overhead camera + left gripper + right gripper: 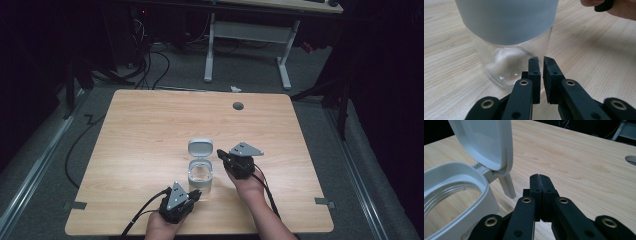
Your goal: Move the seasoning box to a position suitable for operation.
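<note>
Left gripper [196,194] sits nearest, by the table's front edge, held in the person's left hand [161,226], cable trailing off toward the lower left. In the left gripper view its jaws stand nearly together with a thin gap showing between the pads, nothing between them. Tips are just short of the lower glass wall of the jar [506,37]; can't tell whether they touch it.

Jar [200,175] stands upright on the wooden table [140,130], roughly centre, a bit toward the front. Clear glass body, grey collar round the top, hinged grey lid [200,148] flipped open and standing up on the far side. Something pale shows through the glass at the bottom in the left gripper view; too blurred to identify.

Right gripper [221,153] is to the jar's right, slightly farther back, in the right hand [248,185], grey three-cornered plate on top. In the right gripper view the jaws are pressed fully together, empty, tips beside the lid's [484,145] hinge tab, not touching it. Jar rim [456,185] is open at the left of that view.

Farther back: a round grey grommet hole [238,106] in the tabletop near the far edge. Beyond the table, the white legs of a desk [247,47] and cables [150,65] on the dark floor.
</note>
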`<state>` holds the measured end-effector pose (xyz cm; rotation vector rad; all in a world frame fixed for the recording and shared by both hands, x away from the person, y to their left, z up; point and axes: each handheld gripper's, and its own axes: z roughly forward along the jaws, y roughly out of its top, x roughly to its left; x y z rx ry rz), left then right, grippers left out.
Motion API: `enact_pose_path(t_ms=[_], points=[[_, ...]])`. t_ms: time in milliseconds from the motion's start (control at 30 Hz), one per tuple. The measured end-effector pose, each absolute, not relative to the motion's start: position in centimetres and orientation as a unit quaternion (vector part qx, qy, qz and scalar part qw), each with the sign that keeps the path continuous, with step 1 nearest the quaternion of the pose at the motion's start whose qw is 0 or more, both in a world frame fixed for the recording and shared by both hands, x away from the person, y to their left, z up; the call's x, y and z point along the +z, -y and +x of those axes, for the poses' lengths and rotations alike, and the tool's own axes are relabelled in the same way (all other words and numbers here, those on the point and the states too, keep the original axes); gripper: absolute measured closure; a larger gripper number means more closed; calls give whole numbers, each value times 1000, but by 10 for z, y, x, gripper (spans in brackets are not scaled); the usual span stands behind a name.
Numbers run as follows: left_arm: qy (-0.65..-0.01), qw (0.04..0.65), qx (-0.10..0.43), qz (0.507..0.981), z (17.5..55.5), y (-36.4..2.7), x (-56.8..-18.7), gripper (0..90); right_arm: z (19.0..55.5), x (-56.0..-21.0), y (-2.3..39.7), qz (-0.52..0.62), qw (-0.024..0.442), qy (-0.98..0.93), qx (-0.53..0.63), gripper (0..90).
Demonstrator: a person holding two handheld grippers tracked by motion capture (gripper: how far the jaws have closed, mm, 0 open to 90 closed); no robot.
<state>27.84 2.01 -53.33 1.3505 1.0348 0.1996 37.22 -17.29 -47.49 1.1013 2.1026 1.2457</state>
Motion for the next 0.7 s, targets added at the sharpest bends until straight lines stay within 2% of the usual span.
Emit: enact_pose_path(t_ms=[700], points=[[-463,651,73,596,281,-21,-533,851,390,-450,156,389,227,-752,482,900]])
